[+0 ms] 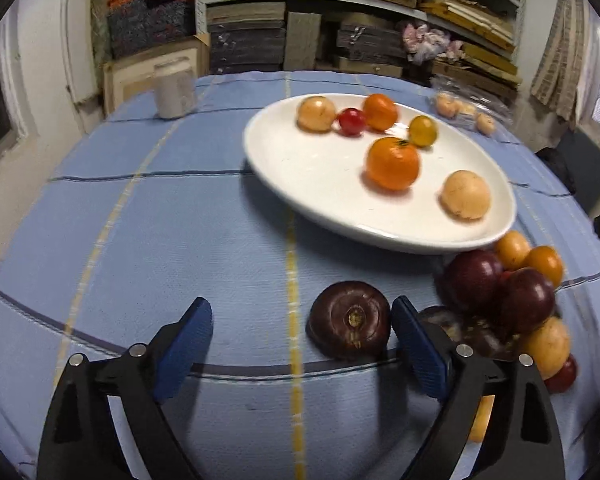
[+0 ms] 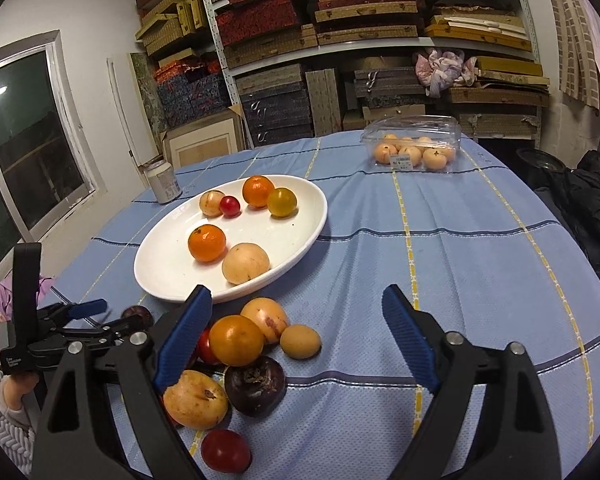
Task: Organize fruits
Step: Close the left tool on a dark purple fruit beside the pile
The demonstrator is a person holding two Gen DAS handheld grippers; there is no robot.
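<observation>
A white plate [image 1: 284, 184] [image 2: 168, 256] holds two oranges [image 1: 392, 164], two pale yellow fruits, a small red one and a yellow-green one. Beside its near rim a pile of loose fruits [image 2: 236, 340] lies on the blue cloth: dark purple, orange, yellow and red ones. My left gripper [image 1: 300, 308] is open low over the cloth. A single dark purple fruit [image 1: 350, 326] lies between its fingers, close to the right one. In the right wrist view the left gripper [image 2: 112, 316] stands at this fruit [image 2: 136, 314]. My right gripper [image 2: 296, 296] is open with nothing between its pads; the pile lies by its left finger.
A pale jar [image 1: 174, 90] [image 2: 162, 182] stands beyond the plate at the far left. A clear plastic box [image 2: 414, 144] of pale fruits sits at the far right. Stacked shelves stand behind the table. A person's hand and knitted sleeve [image 2: 4, 412] hold the left gripper.
</observation>
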